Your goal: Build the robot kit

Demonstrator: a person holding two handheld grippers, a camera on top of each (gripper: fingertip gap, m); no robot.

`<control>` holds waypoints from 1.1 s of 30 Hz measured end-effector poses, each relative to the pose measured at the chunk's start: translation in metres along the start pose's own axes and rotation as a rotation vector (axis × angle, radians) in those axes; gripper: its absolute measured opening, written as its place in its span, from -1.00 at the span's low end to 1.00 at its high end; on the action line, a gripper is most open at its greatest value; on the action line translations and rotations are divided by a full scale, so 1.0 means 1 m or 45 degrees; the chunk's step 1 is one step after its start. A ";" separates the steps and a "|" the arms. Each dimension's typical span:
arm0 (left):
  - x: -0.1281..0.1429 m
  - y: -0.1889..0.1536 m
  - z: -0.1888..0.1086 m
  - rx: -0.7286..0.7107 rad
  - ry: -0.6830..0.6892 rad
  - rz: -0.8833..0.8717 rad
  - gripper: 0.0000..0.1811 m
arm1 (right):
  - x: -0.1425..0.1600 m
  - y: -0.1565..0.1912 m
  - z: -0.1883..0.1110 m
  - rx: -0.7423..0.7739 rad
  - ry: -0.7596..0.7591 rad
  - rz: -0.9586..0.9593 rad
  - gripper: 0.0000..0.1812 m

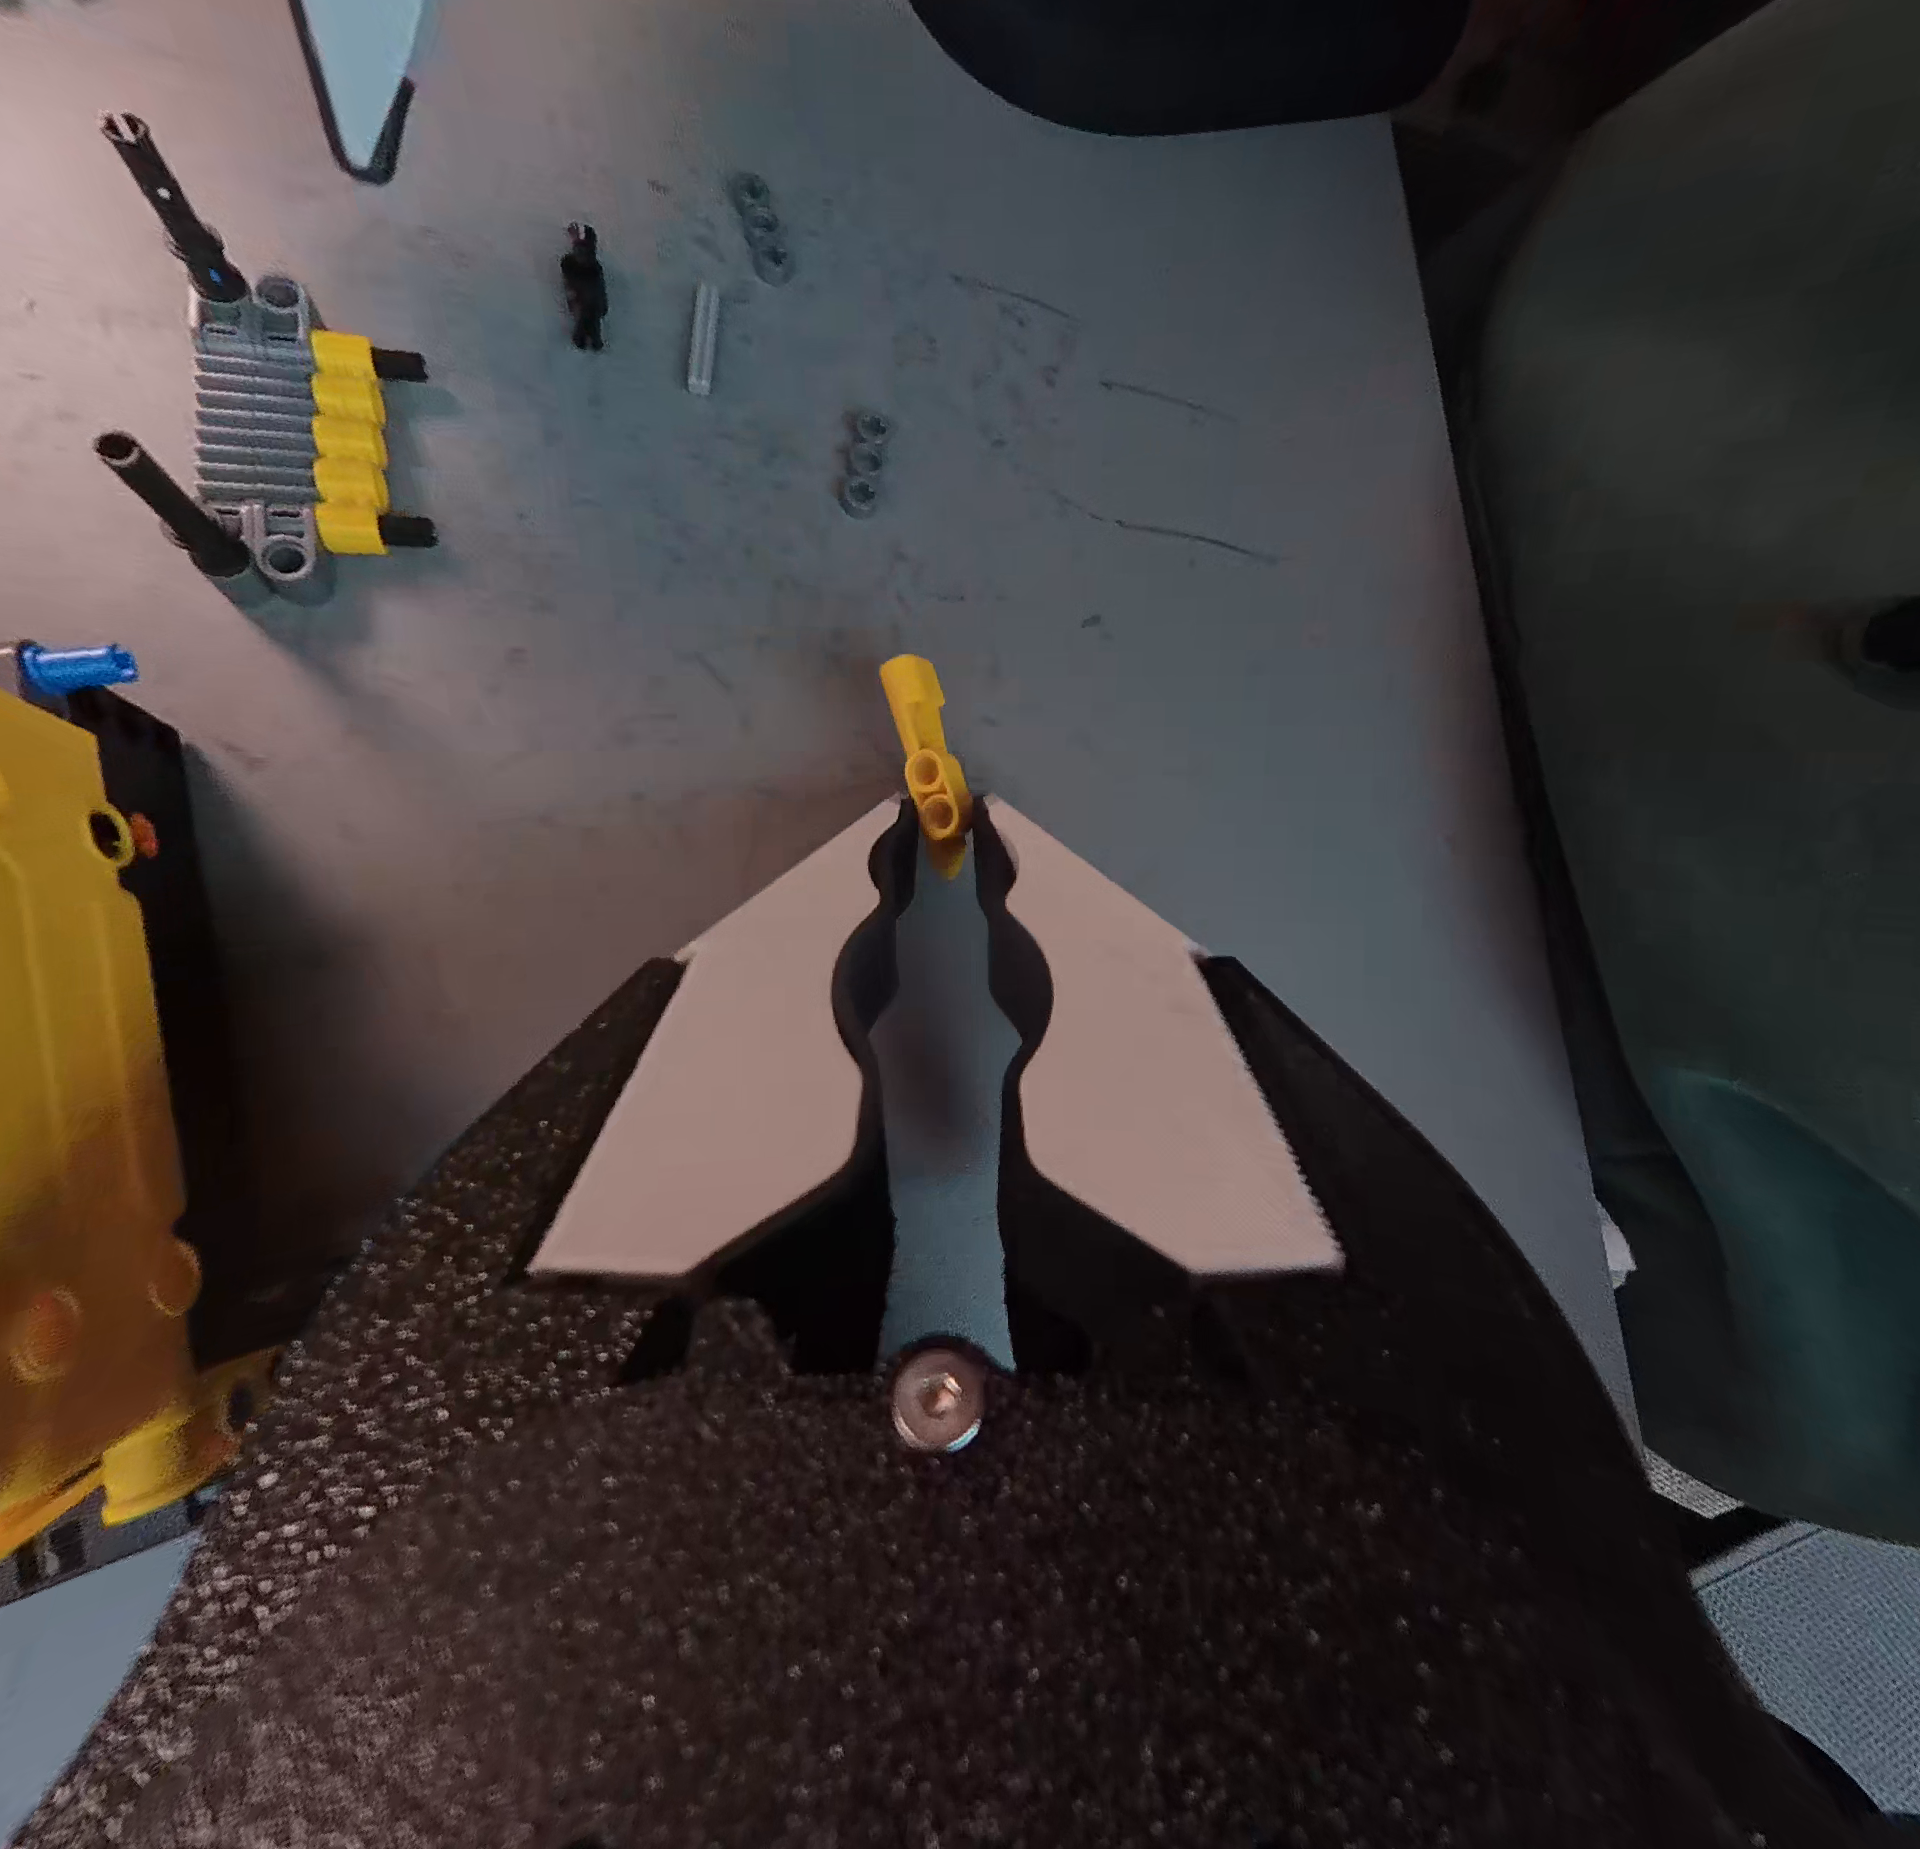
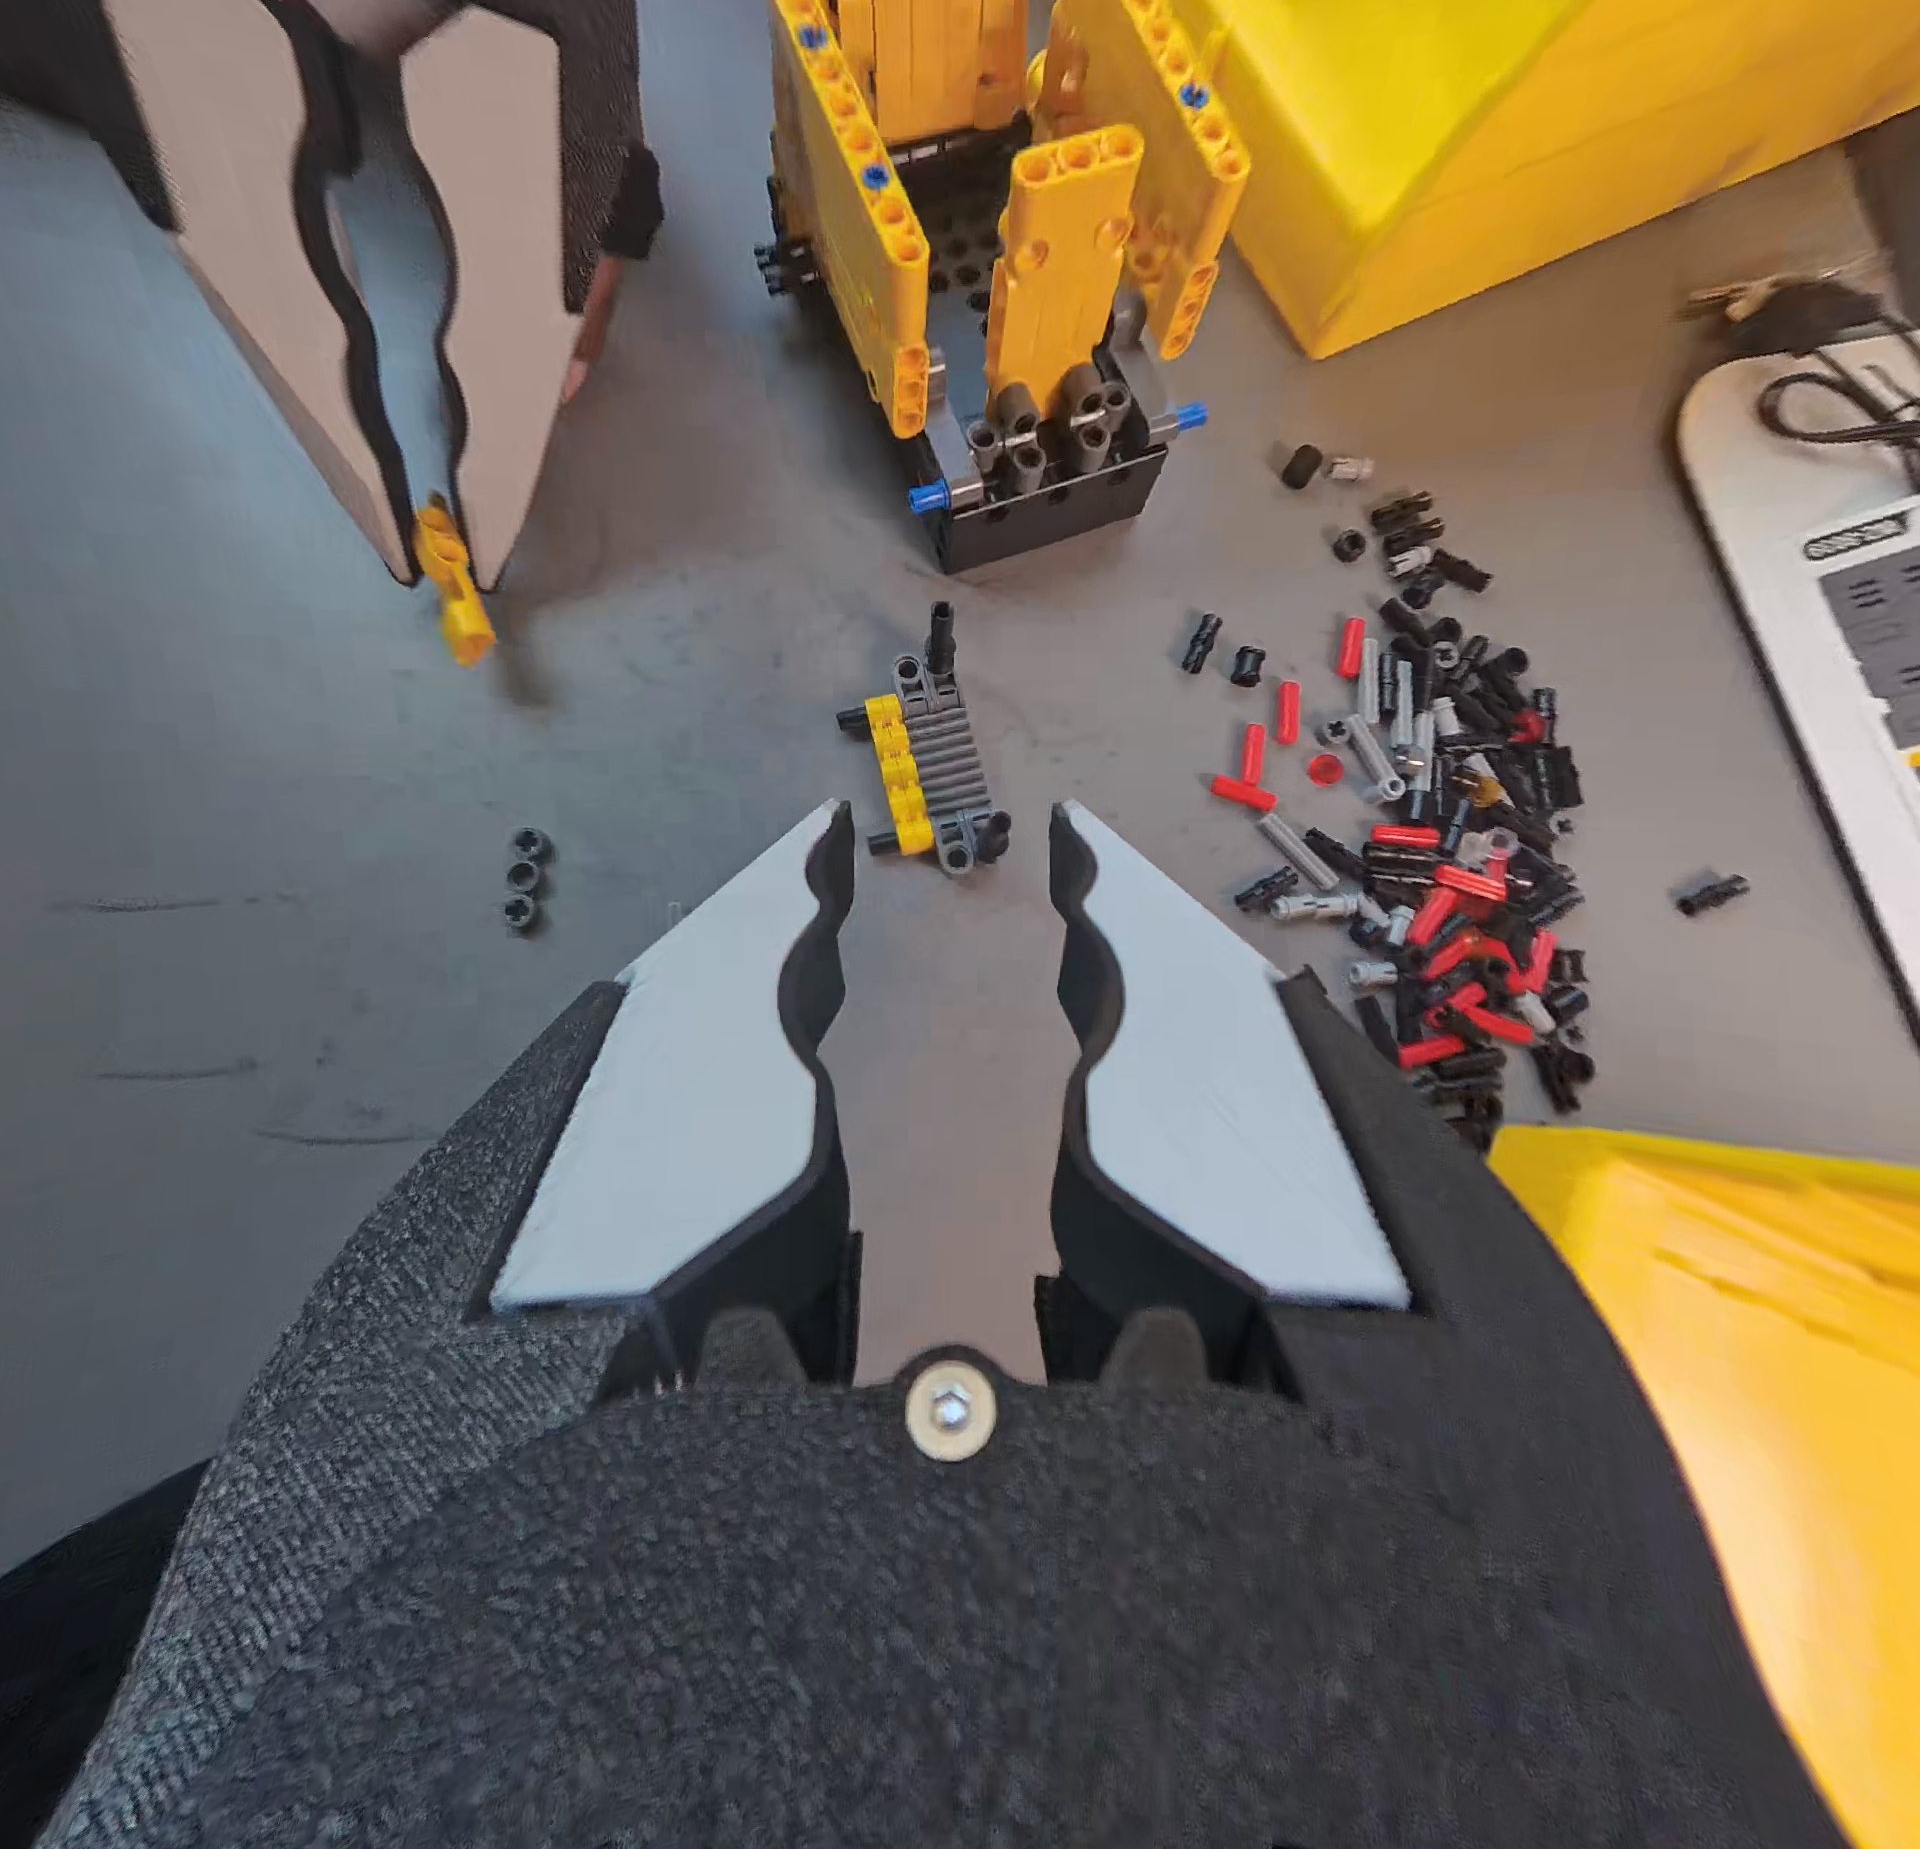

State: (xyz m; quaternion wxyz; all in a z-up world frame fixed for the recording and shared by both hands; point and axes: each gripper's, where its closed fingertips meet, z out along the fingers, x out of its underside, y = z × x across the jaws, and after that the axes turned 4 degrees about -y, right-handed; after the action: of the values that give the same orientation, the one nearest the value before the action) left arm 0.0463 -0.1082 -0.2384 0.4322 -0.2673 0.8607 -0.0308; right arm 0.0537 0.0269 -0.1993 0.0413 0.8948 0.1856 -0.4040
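My left gripper (image 1: pixel 940 807) is shut on a small yellow connector piece (image 1: pixel 925 750) and holds it just above the grey table. It also shows in the right wrist view (image 2: pixel 449 578), with the yellow piece (image 2: pixel 457 604) sticking out below its tips. My right gripper (image 2: pixel 951 817) is open and empty. Right in front of its tips lies a small grey ribbed assembly with yellow pieces and black pins (image 2: pixel 930 765); the same assembly shows at the left of the left wrist view (image 1: pixel 281 417).
A large yellow and black brick model (image 2: pixel 997 272) stands behind the assembly. A pile of red, black and grey pins (image 2: pixel 1444 864) lies to the right. Yellow bins (image 2: pixel 1507 116) (image 2: pixel 1766 1384) sit at back right and near right. Small grey rings (image 1: pixel 862 464) and a white booklet (image 2: pixel 1818 604) lie about.
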 end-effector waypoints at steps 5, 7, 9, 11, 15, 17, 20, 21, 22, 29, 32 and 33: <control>-0.004 0.004 0.004 -0.018 -0.021 0.026 -0.91 | -0.011 0.019 -0.018 0.128 -0.278 0.061 -0.61; -0.005 0.004 0.004 -0.019 -0.037 0.035 -0.87 | -0.019 0.019 -0.020 0.174 -0.439 0.104 -0.60; -0.007 0.005 0.004 -0.032 -0.052 0.044 -0.77 | -0.025 0.012 -0.022 0.227 -0.552 0.145 -0.60; -0.010 0.006 0.002 -0.053 -0.077 0.062 -0.72 | -0.030 0.006 -0.027 0.273 -0.599 0.137 -0.59; -0.009 0.007 0.001 -0.083 -0.070 0.095 -0.63 | -0.024 -0.002 -0.029 0.318 -0.608 0.127 -0.59; -0.005 0.008 0.002 -0.108 -0.035 0.132 -0.63 | -0.015 -0.004 -0.029 0.331 -0.550 0.102 -0.60; -0.004 0.012 0.002 -0.147 -0.020 0.165 -0.74 | -0.005 -0.005 -0.034 0.340 -0.495 0.096 -0.67; -0.004 0.014 0.001 -0.165 -0.018 0.177 -0.79 | -0.003 -0.005 -0.036 0.337 -0.486 0.095 -0.68; -0.003 0.015 0.001 -0.178 -0.016 0.186 -0.83 | -0.002 -0.005 -0.037 0.332 -0.478 0.093 -0.68; -0.003 0.020 -0.001 -0.214 -0.015 0.211 -0.90 | 0.009 -0.002 -0.034 0.317 -0.416 0.077 -0.69; -0.004 0.021 -0.001 -0.233 -0.013 0.228 -0.91 | 0.010 0.006 -0.027 0.270 -0.391 0.056 -0.69; -0.004 0.021 -0.001 -0.242 -0.016 0.233 -0.91 | 0.009 0.010 -0.026 0.240 -0.390 0.049 -0.69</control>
State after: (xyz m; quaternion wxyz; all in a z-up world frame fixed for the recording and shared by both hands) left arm 0.0383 -0.0879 -0.2405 0.4112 -0.2277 0.8778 0.0922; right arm 0.0811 0.0256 -0.1897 -0.0073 0.8261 0.1213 -0.5503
